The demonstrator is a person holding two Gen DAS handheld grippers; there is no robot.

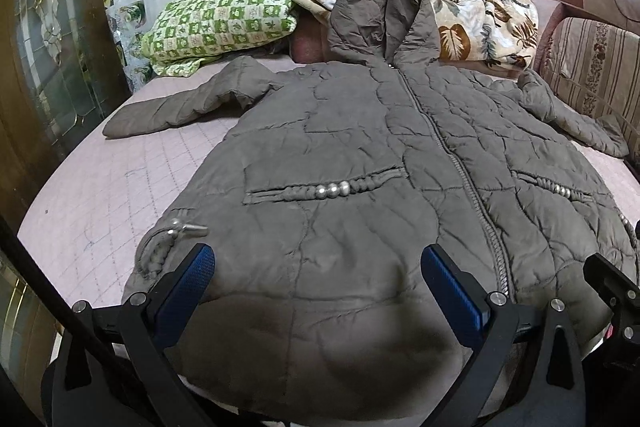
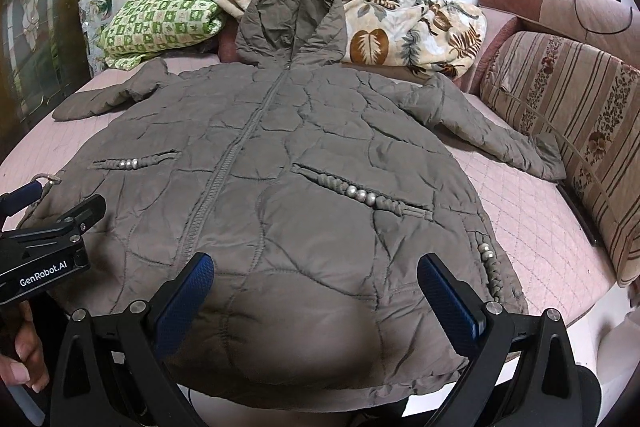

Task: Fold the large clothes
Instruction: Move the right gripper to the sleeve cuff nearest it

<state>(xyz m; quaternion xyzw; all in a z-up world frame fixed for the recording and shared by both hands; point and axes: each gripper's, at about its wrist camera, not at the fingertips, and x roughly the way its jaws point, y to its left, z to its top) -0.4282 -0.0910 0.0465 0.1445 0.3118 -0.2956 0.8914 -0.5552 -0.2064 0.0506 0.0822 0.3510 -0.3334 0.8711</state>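
Left tongs: the black left gripper with blue ribbed pads [image 1: 318,259] hangs over the coat's hem, jaws spread wide, nothing between them.
Right tongs: the black right gripper with blue pads [image 2: 316,267] hovers just beside it over the hem, equally spread and empty.
Coat: the grey-brown quilted hooded coat [image 1: 360,155] lies front up and zipped on the pale pink quilted mattress [image 1: 100,195], both sleeves spread outward, hood propped against bedding.
Bedding: a green checked pillow [image 1: 216,23] and a cream leaf-print blanket [image 1: 480,23] sit behind the hood.
Right side: a striped floral cushion [image 2: 568,131] touches the far sleeve's cuff.
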